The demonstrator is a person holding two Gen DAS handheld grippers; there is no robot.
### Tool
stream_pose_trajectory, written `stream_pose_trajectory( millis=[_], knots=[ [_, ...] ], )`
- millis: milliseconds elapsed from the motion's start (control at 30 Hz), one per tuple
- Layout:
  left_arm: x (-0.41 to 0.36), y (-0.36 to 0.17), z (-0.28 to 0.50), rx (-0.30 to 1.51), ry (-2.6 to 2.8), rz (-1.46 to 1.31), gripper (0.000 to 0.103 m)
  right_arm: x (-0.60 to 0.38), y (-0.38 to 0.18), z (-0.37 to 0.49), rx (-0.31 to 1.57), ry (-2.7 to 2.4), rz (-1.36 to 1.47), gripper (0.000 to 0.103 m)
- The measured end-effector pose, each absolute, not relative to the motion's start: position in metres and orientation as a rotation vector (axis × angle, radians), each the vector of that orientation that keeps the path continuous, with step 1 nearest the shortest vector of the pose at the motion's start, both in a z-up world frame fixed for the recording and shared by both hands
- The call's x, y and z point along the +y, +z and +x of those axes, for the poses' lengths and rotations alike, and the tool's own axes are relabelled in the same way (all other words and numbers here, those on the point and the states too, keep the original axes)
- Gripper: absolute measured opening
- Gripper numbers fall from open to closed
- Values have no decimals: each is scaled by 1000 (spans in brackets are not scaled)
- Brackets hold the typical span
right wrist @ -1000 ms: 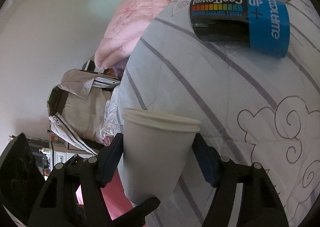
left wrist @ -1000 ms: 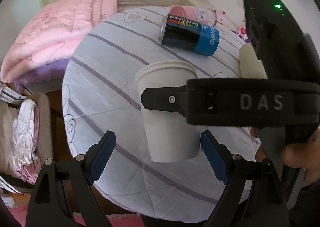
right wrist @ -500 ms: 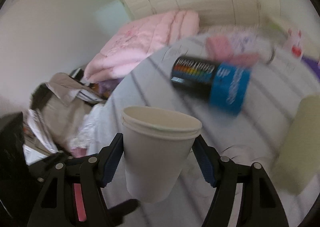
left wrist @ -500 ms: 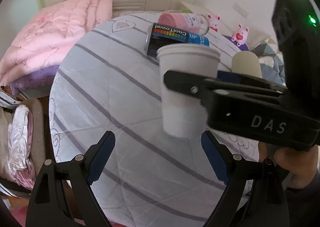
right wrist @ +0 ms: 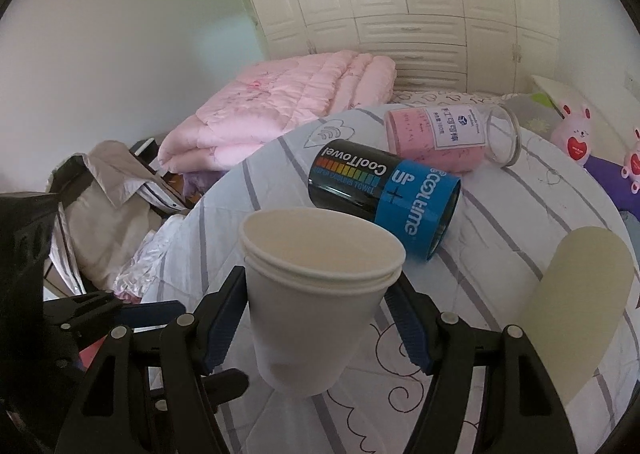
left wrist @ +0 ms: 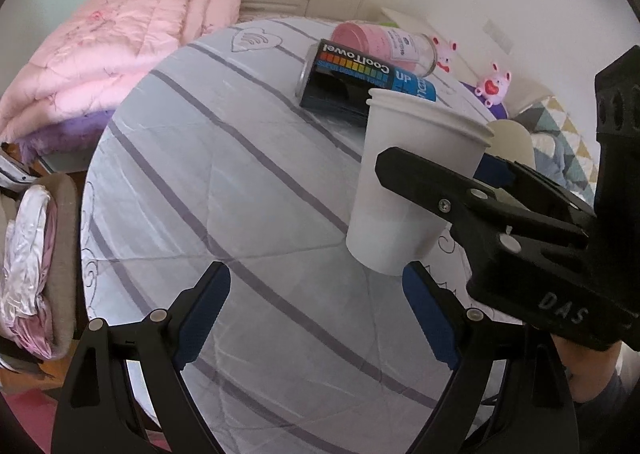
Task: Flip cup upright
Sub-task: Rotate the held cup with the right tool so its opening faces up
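Gripping the white paper cup (right wrist: 316, 294) mouth-up above the bench (left wrist: 240, 194), right claw (right wrist: 320, 318) is finishing the flip; left claw (left wrist: 320, 318) gaping empty; set-down pending.

Home bedroom: folded pink quilt (right wrist: 288, 106), white built-in wardrobe (right wrist: 420, 2), 2 pink bunny toys (right wrist: 576, 132), clothes pile (right wrist: 108, 206), round table w/ striped cloth (left wrist: 208, 182).

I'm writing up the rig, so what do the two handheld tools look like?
Both are matte black plastic with silver screws and ridged blue pads on their fingers. The right tool carries pale "DAS" lettering on its body, seen from the left wrist. The left tool shows no marking.
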State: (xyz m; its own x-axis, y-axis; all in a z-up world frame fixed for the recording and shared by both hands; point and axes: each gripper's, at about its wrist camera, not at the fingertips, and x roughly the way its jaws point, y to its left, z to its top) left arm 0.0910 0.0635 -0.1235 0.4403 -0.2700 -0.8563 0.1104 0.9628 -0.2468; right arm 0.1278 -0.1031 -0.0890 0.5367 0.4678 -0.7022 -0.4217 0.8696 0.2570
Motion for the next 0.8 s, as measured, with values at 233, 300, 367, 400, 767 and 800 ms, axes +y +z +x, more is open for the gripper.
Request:
stream_pose_trajectory(
  millis=[233,300,367,400,767,800],
  knots=[
    [57,-133,89,1099,-192,-146,90,-105,-89,113,826,558,12,70],
    [54,-136,87,1099,-187,-132,90,-106,-89,108,814,563,-8,70],
    [46,-138,87,1092,-182,-113,90,-106,-90,104,811,570,-22,70],
    [45,-138,87,1087,-179,-101,90,-107,-91,102,811,577,-26,70],
    [24,-139,80,1036,-153,60,90,-109,-95,87,805,614,-68,69],
    [24,-138,80,1029,-153,70,90,-109,-95,86,803,616,-71,68]
  ],
)
